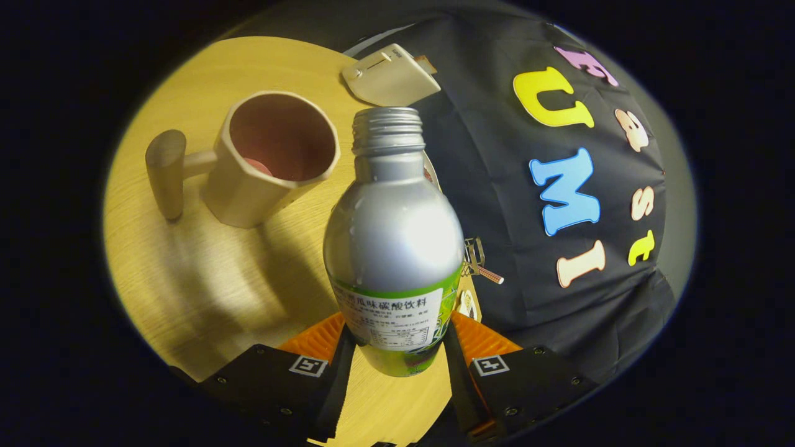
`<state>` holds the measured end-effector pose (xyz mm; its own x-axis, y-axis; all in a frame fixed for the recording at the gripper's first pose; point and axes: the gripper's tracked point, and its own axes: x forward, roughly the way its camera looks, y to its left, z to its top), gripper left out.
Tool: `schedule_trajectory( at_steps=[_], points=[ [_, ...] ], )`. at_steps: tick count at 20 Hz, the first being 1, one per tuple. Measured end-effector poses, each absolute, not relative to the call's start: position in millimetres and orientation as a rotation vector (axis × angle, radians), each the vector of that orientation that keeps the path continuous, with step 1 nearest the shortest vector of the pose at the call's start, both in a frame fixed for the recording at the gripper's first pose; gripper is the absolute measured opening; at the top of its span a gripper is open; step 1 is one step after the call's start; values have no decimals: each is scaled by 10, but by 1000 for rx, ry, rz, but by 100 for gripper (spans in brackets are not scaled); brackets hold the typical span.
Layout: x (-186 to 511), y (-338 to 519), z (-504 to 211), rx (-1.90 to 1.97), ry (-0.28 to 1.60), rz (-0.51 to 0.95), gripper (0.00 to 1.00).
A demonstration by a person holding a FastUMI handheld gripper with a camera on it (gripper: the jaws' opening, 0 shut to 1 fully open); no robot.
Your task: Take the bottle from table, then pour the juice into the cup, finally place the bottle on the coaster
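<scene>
A silver bottle with a green and white label and an uncapped threaded neck sits between my fingers, held clear above the wooden table. My gripper is shut on the bottle's lower body, one finger on each side. The bottle leans with its mouth pointing toward the cup. The beige faceted cup with a dark reddish inside and a long side handle stands on the table just beyond and left of the bottle's neck. A round printed coaster peeks out from behind the bottle on its right, mostly hidden.
A pale flat wedge-shaped device lies at the table's far edge, beyond the cup. The black cloth wall hangs close on the right of the bottle. Bare table lies left of my fingers.
</scene>
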<state>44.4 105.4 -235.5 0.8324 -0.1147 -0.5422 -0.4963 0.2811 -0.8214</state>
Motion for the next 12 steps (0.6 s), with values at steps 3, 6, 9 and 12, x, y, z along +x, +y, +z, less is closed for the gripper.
schedule_trajectory(
  at_steps=[3, 6, 9, 12],
  points=[
    [427, 1067, -2378, -1324, 587, 282, 70],
    [430, 1043, -2370, -1370, 607, 279, 70],
    [436, 995, -2364, -1417, 625, 274, 70],
    [447, 974, -2335, -1471, 633, 271, 70]
  ],
)
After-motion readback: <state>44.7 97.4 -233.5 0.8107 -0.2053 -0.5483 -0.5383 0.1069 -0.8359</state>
